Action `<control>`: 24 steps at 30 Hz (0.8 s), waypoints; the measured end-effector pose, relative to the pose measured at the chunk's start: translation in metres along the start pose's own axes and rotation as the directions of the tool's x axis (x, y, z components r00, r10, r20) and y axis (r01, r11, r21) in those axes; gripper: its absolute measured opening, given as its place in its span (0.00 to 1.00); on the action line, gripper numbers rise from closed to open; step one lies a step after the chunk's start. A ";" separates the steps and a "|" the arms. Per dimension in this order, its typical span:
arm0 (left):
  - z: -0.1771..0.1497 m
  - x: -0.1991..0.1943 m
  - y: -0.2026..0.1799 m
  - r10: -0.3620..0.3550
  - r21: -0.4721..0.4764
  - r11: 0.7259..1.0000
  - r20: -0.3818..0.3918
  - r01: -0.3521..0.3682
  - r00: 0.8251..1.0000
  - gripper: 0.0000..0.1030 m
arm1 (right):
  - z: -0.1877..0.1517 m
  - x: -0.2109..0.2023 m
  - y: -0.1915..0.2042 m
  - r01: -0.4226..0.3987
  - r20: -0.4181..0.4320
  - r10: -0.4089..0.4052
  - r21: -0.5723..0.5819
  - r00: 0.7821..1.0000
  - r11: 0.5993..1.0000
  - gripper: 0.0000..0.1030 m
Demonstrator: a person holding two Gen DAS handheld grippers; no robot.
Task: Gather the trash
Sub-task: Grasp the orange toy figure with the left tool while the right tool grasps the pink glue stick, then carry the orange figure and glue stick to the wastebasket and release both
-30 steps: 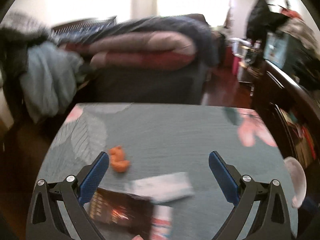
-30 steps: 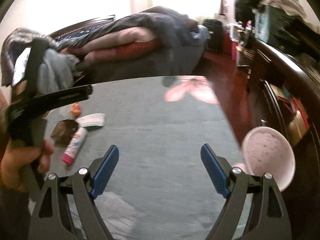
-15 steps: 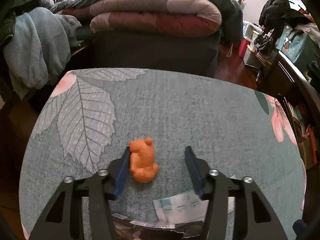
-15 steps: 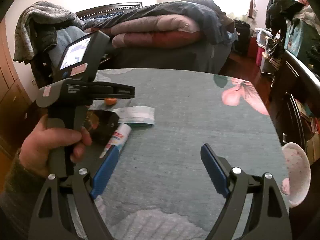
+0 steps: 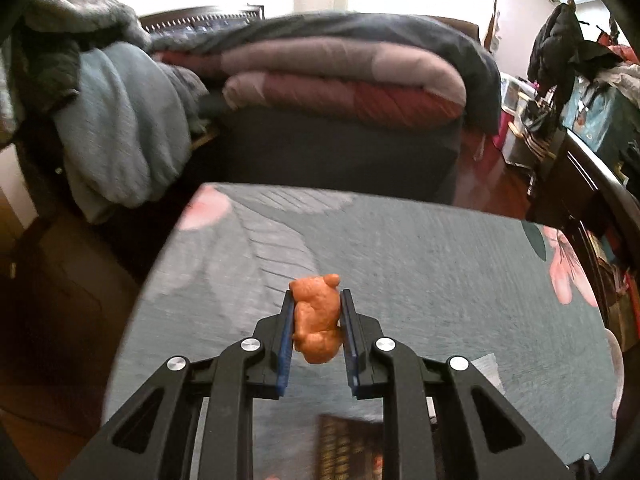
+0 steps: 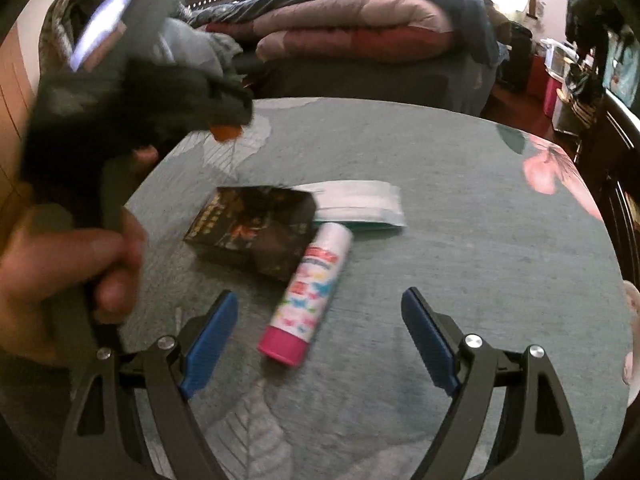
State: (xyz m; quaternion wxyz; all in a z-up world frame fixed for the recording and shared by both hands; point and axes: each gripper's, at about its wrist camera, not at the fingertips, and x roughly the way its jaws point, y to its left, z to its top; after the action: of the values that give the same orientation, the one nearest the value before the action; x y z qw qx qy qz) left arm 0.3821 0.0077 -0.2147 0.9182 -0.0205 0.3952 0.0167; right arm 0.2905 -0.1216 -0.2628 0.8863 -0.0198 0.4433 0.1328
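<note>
My left gripper [image 5: 316,300] is shut on a small orange lump [image 5: 316,320] and holds it above the teal tablecloth [image 5: 440,280]. The right wrist view shows that gripper [image 6: 236,124] raised at the left, with the orange lump [image 6: 226,132] at its tip. My right gripper [image 6: 320,312] is open and empty, low over the cloth. Just ahead of it lie a white tube with a pink cap [image 6: 308,292], a dark crumpled packet [image 6: 256,232] and a white and teal wrapper [image 6: 360,204]. The dark packet [image 5: 352,440] also shows under the left gripper.
A bed piled with folded quilts [image 5: 340,80] stands beyond the table's far edge. Clothes [image 5: 120,120] hang at the left. A dark cabinet [image 5: 600,200] runs along the right. A pale pink bowl's rim [image 6: 632,344] shows at the table's right edge.
My left gripper closed on the orange lump and lifted it off the cloth. My right gripper moved left, toward the tube and packets, still open.
</note>
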 end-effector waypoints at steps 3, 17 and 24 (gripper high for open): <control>0.000 -0.013 0.011 0.009 -0.008 1.000 0.024 -0.009 1.000 0.21 | 0.000 0.012 0.009 0.015 -0.031 -0.016 -0.012 0.999 1.000 0.58; -0.006 -0.041 0.005 -0.018 0.012 1.000 0.057 0.017 0.998 0.21 | -0.015 -0.015 -0.013 0.035 0.008 -0.035 0.028 0.999 0.999 0.23; -0.009 -0.064 -0.032 -0.067 0.059 0.996 0.083 0.062 0.994 0.21 | -0.031 -0.057 -0.054 0.025 0.060 -0.033 0.121 0.998 0.992 0.23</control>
State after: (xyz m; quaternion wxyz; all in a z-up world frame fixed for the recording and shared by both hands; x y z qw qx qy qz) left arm 0.3329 -0.0260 -0.1733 0.9345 -0.0066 0.3553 -0.0231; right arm 0.2474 -0.1903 -0.2408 0.9009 0.0314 0.4227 0.0935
